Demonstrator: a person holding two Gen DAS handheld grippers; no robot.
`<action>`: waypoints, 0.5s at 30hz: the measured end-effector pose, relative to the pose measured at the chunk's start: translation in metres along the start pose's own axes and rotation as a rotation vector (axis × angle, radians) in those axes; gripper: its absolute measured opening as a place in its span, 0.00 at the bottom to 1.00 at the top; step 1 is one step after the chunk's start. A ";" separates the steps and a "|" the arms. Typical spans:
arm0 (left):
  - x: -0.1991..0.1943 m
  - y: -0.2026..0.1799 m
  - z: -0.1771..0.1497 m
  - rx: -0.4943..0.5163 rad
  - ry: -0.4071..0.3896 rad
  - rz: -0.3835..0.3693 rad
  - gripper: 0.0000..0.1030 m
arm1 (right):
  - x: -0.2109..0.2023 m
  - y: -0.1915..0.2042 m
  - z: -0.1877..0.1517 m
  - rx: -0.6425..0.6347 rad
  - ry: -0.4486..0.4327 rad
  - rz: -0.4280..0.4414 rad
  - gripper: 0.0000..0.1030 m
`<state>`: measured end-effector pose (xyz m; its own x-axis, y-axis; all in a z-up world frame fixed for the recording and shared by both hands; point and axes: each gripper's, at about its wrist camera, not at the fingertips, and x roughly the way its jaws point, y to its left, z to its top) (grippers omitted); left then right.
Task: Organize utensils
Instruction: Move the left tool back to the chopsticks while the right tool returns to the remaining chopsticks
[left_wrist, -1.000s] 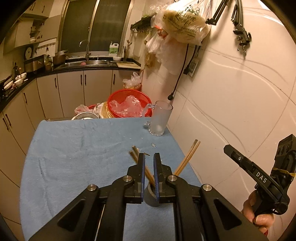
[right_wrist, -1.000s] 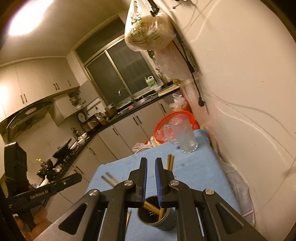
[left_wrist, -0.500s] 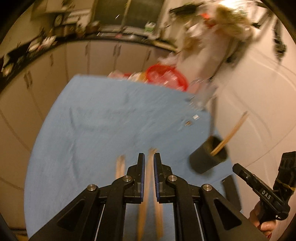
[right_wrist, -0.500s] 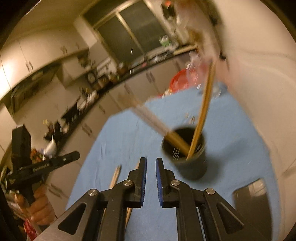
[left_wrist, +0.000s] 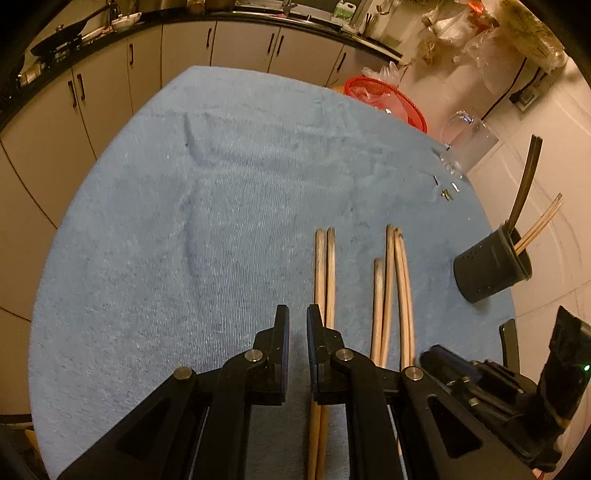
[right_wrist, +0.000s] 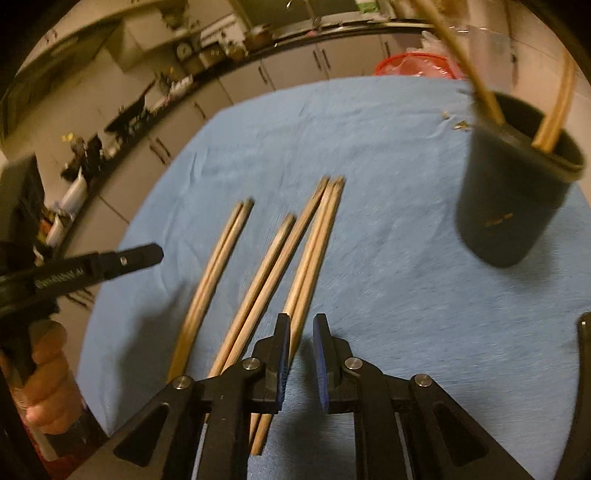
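We've dropped both grippers from over the cup (right_wrist: 517, 195) down to the chopsticks (right_wrist: 291, 258) lying flat on the blue cloth (left_wrist: 184, 221), left gripper (left_wrist: 297, 321) closed and empty, right gripper (right_wrist: 300, 332) easing open, nothing between, probably lining up a grab

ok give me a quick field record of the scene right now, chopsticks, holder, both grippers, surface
surface: blue cloth over the table
loose chopsticks: wooden chopsticks lying flat on the cloth in rough pairs, roughly parallel
holder: dark cup upright near the right edge, chopsticks standing in it
left gripper: jaws shut, nothing between them, above the leftmost pair
right gripper: jaws opening, nothing gripped, over the near ends of the rightmost chopsticks
other: glass mug and red basket at the far end
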<state>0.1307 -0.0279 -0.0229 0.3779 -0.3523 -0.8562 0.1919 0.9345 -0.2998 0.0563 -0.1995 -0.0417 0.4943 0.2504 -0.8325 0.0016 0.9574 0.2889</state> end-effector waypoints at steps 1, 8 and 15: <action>0.000 0.001 0.000 0.000 0.003 -0.001 0.08 | 0.006 0.006 -0.003 -0.012 0.012 -0.001 0.15; 0.009 -0.001 0.002 0.004 0.023 -0.005 0.09 | 0.009 0.015 -0.009 -0.109 0.018 -0.048 0.11; 0.028 -0.012 0.013 0.031 0.046 0.014 0.09 | -0.016 -0.033 -0.033 -0.082 0.070 -0.073 0.04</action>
<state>0.1505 -0.0498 -0.0379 0.3387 -0.3362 -0.8788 0.2153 0.9369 -0.2755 0.0195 -0.2306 -0.0538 0.4339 0.1865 -0.8814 -0.0371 0.9812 0.1893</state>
